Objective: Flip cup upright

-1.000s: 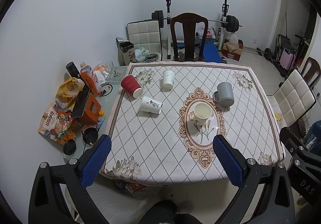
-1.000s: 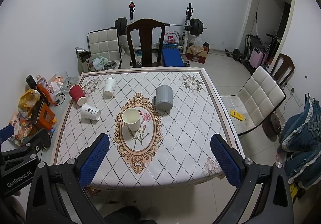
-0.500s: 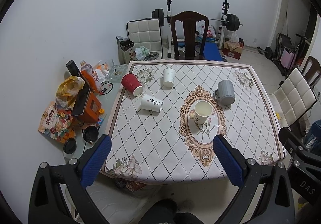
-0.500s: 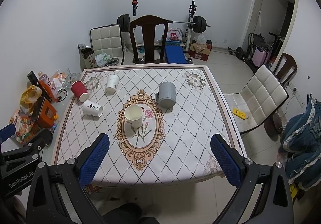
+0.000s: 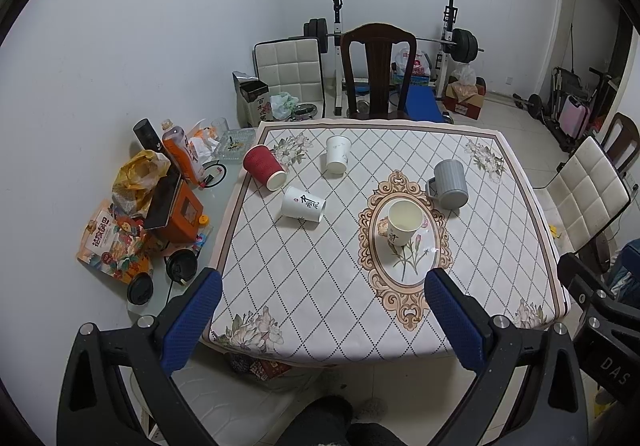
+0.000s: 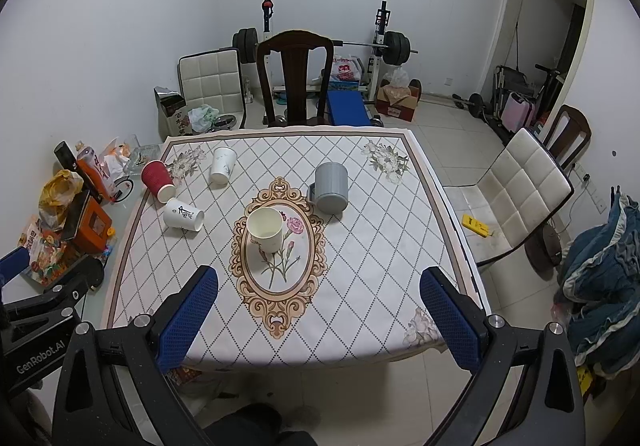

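Both grippers hang above the near edge of the table (image 6: 384,254), well short of any cup. The left gripper (image 5: 320,310) and the right gripper (image 6: 320,310) each have their blue-padded fingers spread wide, holding nothing.

One cream paper cup (image 6: 265,229) already stands mouth-up on the oval medallion at the cloth's centre. Four others lie on their sides: a white printed cup (image 5: 302,204) left of centre, a red ribbed cup (image 5: 265,167) near the far-left corner, a plain white cup (image 5: 337,154) towards the far edge, and a grey mug (image 6: 331,187) just beyond the medallion, its handle facing left.

The step in hand looks like the approach, and which cup comes first cannot be told. The printed cup probably suits the left gripper, the mug the right. A sound grasp would span the wall across the cup's axis near mid-height, squeezing lightly, since paper walls likely buckle. Rotating about the base, with the base set flat before releasing, should prevent rolling. Neighbouring cups sit close, so the fingers should come in from above.
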`<state>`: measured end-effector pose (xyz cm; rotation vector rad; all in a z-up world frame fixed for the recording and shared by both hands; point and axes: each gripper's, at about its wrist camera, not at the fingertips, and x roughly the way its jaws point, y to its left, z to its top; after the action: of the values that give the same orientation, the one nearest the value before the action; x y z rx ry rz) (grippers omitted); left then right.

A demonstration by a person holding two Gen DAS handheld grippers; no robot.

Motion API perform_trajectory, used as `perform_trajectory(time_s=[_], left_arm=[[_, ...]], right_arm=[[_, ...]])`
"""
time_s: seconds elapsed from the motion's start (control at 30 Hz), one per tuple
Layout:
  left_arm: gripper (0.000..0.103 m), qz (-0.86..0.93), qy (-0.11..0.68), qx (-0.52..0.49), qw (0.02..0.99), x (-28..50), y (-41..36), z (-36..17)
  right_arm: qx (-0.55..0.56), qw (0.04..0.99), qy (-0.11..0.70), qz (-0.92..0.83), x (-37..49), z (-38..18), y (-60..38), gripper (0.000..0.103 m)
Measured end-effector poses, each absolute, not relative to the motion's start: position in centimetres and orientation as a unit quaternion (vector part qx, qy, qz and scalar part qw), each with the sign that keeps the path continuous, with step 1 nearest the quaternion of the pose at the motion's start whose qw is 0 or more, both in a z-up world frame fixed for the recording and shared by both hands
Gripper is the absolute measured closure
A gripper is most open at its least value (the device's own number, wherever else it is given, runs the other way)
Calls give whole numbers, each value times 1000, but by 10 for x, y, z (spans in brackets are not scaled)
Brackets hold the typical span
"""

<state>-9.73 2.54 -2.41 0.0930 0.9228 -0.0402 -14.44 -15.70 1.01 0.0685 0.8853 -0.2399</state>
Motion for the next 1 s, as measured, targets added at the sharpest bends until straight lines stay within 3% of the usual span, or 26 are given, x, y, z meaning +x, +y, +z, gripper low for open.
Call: perform_trajectory(time_s=[1.0], left_arm=[[0,-15,440,42,897,-106,33,-24]], right_arm=[[34,897,426,-114,-156,9,-153,1]])
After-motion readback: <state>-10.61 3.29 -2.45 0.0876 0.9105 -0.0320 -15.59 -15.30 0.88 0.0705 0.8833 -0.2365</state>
